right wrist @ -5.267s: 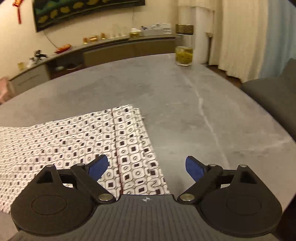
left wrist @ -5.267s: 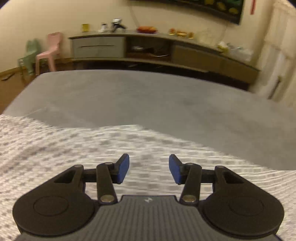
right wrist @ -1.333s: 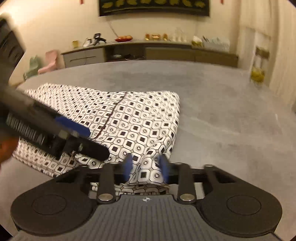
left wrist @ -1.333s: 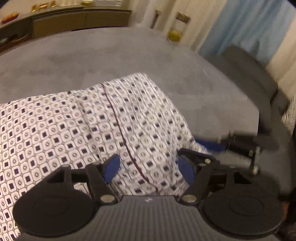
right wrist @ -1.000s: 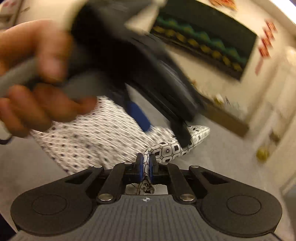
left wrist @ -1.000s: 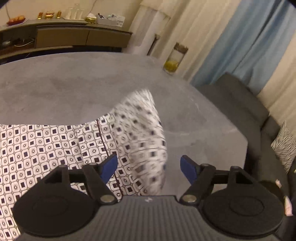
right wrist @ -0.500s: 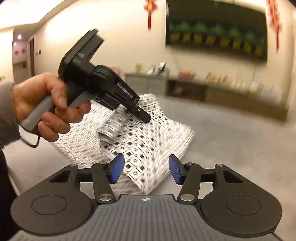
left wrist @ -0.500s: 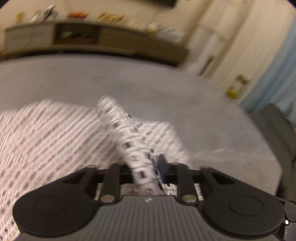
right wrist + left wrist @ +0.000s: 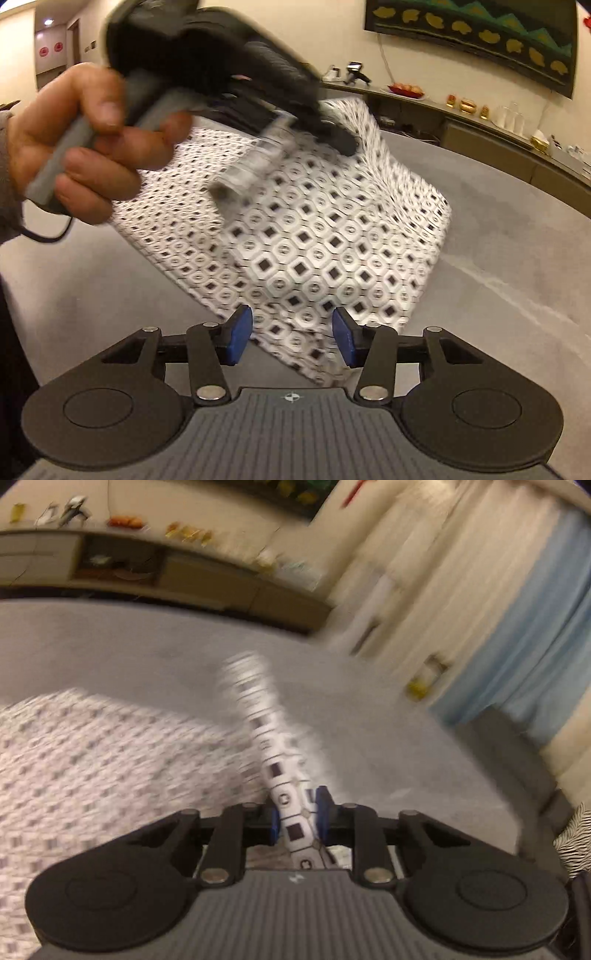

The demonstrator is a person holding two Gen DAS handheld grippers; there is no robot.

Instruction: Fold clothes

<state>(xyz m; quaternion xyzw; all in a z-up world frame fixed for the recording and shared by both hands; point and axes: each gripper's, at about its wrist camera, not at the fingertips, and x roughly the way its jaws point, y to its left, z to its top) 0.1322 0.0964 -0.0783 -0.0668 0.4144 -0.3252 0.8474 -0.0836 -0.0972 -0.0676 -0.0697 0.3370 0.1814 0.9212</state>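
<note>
A white garment with a black square pattern (image 9: 325, 236) lies on the grey table (image 9: 517, 229). My left gripper (image 9: 297, 819) is shut on a raised fold of the garment (image 9: 266, 723), lifted above the rest of the cloth (image 9: 92, 757). In the right wrist view the left gripper (image 9: 332, 129) is held by a hand over the cloth's far part. My right gripper (image 9: 291, 334) is open and empty, just above the garment's near corner.
A long low sideboard (image 9: 166, 572) with small items stands along the far wall. A yellow-green jar (image 9: 421, 686) stands near the table's far right edge. Curtains (image 9: 517, 609) and a dark sofa (image 9: 517, 746) are to the right.
My left gripper keeps hold of the fold and has swung with it; the view is blurred. My right gripper stays open and has come closer to the garment's near corner.
</note>
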